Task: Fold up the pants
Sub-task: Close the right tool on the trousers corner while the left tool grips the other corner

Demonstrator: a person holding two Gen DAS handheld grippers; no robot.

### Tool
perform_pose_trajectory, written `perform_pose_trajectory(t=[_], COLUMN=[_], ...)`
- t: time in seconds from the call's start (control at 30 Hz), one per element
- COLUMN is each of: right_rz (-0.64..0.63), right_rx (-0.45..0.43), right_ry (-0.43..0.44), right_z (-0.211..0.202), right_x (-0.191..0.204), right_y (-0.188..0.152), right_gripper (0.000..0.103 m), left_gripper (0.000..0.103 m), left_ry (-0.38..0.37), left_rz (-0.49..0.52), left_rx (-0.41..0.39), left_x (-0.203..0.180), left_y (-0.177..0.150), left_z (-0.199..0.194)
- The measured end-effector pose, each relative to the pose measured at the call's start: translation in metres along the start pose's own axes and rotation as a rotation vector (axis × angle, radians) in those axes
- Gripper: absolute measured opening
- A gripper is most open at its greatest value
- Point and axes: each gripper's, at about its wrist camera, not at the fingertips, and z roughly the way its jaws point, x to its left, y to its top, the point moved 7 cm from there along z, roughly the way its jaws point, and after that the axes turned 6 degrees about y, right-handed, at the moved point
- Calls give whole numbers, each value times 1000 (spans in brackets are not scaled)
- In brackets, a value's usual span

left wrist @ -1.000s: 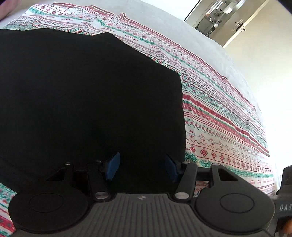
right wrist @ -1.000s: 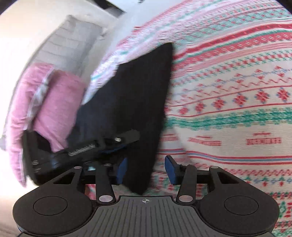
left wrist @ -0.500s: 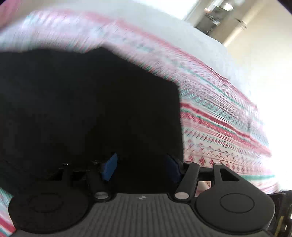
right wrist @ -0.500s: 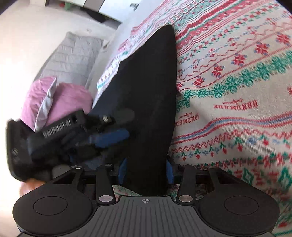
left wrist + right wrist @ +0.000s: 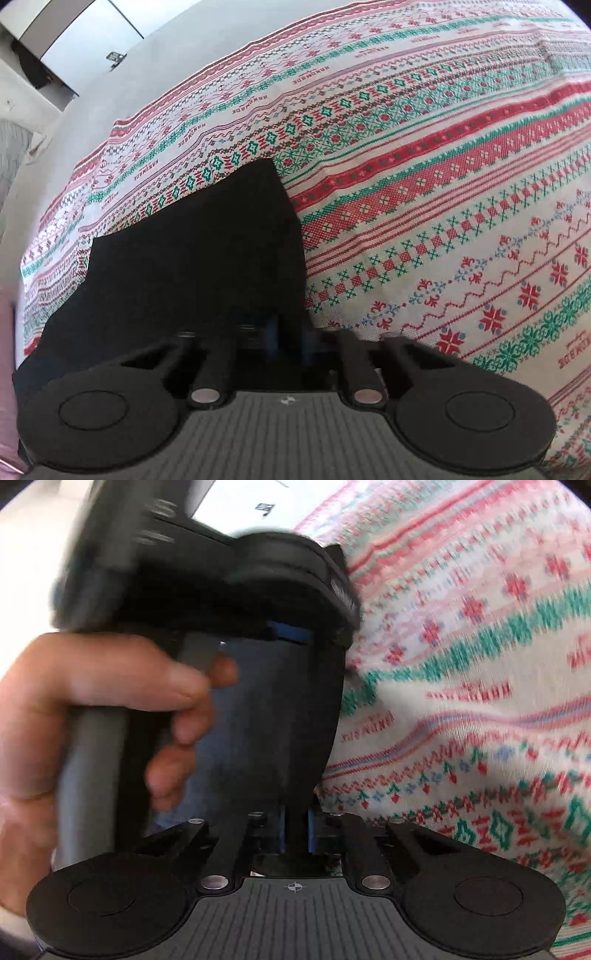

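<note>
The black pants (image 5: 199, 251) lie on a red, green and white patterned bedspread (image 5: 443, 184). In the left wrist view my left gripper (image 5: 284, 332) is shut on the near edge of the pants, its blue pads close together in the dark cloth. In the right wrist view my right gripper (image 5: 295, 830) is shut on a fold of the black pants (image 5: 280, 720), which rises from between the blue pads. The left gripper's body (image 5: 221, 583) and the hand holding it (image 5: 92, 709) fill the left of that view, just above the right gripper.
The bedspread (image 5: 480, 701) stretches off to the right in both views. A grey sheet (image 5: 92, 110) borders it at the far left, with a wall and cabinet (image 5: 74, 33) beyond. A pink pillow edge (image 5: 5, 350) shows at far left.
Both grippers have closed on the pants' edge. The left gripper has swung round close above the right one, and the cloth has lifted with them.
</note>
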Motion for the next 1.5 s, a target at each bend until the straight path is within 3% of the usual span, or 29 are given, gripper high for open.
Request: perform_pose_trajectory(t=[0.17, 0.3, 0.53, 0.6, 0.67, 0.8, 0.9, 1.07, 1.23, 1.37, 1.5], right_rz=[-102, -184, -212, -176, -127, -75, -123, -223, -426, -581, -681], right_rx=[-13, -121, -318, -364, -380, -271, -258, -291, -317, -193, -48], right_ry=[53, 71, -26, -73, -122, -358, -424, -372, -223, -150, -147], right_z=[-43, -113, -253, -288, -308, -291, -279, -288, -261, -190, -111], right_x=[22, 30, -12, -35, -64, -118, -107, -77, 21, 79, 107], right_y=[27, 62, 95, 102, 104, 95, 87, 93, 81, 43, 3], right_gripper=[7, 7, 7, 7, 7, 7, 7, 7, 7, 7, 7], left_gripper=[4, 4, 4, 4, 4, 4, 4, 4, 4, 4, 4], left_ry=[-191, -353, -502, -570, -589, -587, -661, -716, -758, -750, -690], left_rz=[-317, -465, -461, -490, -512, -532, -573, -646, -692, -758, -883], left_rx=[-70, -177, -316, -319, -294, -188, -194, -249, -410, -466, -436], left_x=[38, 39, -57, -91, -122, -175, -167, -114, -35, 43, 92], left_y=[27, 65, 124, 137, 142, 133, 128, 122, 89, 31, -36], left_z=[-35, -93, -174, -177, -164, -111, -95, -124, -164, -162, -123])
